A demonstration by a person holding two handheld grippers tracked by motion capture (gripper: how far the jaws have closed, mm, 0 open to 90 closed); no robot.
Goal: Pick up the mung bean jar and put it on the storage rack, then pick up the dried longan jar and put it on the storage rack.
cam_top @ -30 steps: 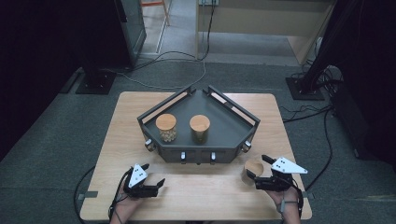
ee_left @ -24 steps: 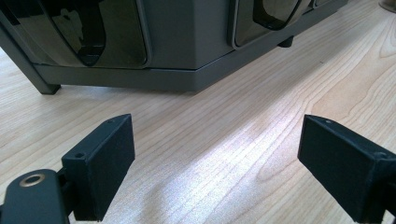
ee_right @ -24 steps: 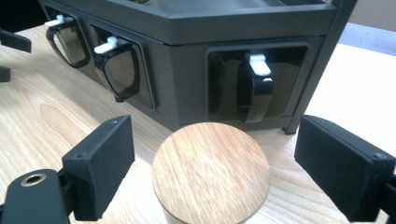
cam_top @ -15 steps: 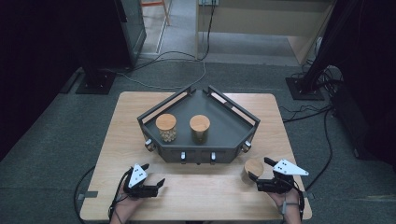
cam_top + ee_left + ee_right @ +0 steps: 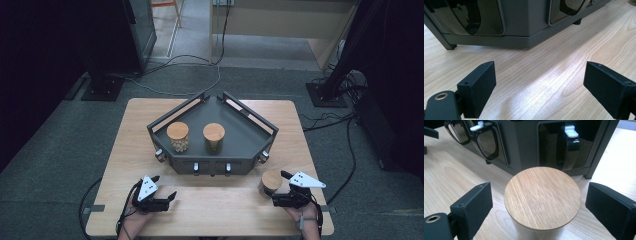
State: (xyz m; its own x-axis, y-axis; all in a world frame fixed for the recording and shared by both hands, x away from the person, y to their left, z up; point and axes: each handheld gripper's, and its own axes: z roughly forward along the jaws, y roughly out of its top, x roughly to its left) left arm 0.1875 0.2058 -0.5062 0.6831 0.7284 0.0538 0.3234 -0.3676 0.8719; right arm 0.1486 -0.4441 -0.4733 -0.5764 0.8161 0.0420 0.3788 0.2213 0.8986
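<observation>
My right tool [image 5: 536,202], jaws just widened and clear of it, straddles the wood-lidded jar [image 5: 542,197] on the counter [image 5: 225,210] before the grey rack [image 5: 212,165]. Likely smooth, rigid, breakable glass; I'd pinch its body below the lid. Left tool [image 5: 539,85] sits spread, empty.

I find no readable text, label, brand, number or sign: none on the jar's wooden lid [image 5: 542,197] between my jaws, none on the grey rack [image 5: 250,131], none on the table [image 5: 135,145].
</observation>
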